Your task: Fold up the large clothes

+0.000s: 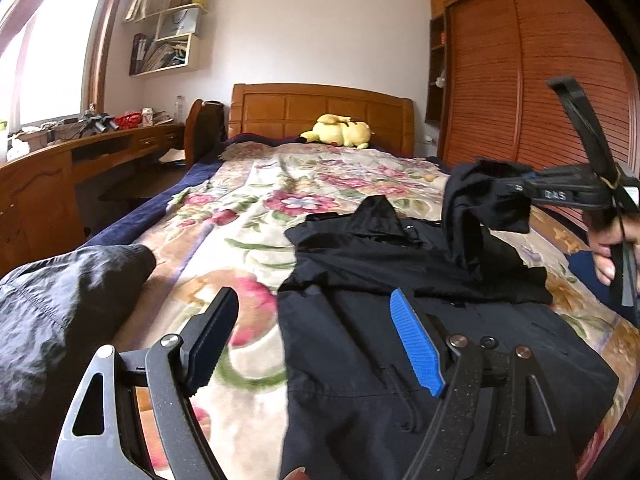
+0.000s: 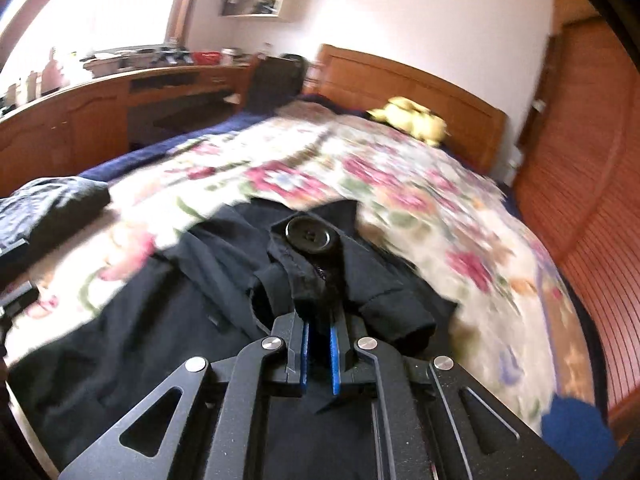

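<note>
A black coat (image 1: 420,320) lies spread over the floral blanket (image 1: 260,200) at the foot end of the bed, well away from the wooden headboard (image 1: 320,114), with its collar pointing toward that headboard. The right gripper (image 2: 318,320) has its jaws pressed together on a bunched edge of the coat's fabric, and a large black button (image 2: 311,235) sits on the cloth just past the fingertips. From the other side, that pinched part of the coat hangs lifted above the rest of the garment, draping down from the gripper's tips. A hand (image 1: 608,252) grips the handle of that tool at the edge nearest the louvred wardrobe (image 1: 540,80). The left gripper (image 1: 320,332) hovers low over the coat's near side with its jaws spread wide and nothing between them; one blue pad (image 1: 416,344) is above the fabric, the other finger above the blanket. A second dark garment (image 1: 60,300) lies crumpled beside the coat, on the desk side. A yellow plush toy (image 1: 340,130) rests against the headboard.
</note>
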`<state>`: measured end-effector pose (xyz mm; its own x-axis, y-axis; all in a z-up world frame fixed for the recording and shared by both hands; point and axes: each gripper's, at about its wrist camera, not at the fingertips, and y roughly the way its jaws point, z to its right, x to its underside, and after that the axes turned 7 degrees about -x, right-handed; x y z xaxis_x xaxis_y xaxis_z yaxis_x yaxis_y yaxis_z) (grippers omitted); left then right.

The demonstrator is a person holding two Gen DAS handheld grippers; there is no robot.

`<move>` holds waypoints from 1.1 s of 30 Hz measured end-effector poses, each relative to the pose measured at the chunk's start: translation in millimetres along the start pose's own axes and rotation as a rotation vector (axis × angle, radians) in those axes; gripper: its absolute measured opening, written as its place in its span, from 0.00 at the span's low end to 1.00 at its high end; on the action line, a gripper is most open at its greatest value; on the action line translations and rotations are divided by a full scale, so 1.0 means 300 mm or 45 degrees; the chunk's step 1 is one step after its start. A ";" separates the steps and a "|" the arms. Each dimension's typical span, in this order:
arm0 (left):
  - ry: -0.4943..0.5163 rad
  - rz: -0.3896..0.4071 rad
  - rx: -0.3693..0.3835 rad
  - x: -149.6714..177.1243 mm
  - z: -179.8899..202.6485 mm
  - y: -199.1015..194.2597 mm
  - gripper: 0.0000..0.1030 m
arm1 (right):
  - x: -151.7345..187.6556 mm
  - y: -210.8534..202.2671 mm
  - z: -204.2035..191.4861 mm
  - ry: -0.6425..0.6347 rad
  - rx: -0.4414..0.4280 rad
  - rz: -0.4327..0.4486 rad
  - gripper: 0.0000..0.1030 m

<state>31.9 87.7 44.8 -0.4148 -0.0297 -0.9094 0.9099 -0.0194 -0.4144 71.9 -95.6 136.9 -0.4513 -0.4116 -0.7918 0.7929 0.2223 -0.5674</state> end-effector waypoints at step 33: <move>0.022 -0.037 -0.048 0.033 -0.061 0.015 0.77 | 0.374 0.052 0.135 0.189 0.002 -0.155 0.52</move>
<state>32.0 105.4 33.2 -0.4413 -0.0120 -0.8973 0.8971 0.0181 -0.4415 50.4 -174.0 48.3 -0.5993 -0.3003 -0.7421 0.7293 0.1773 -0.6608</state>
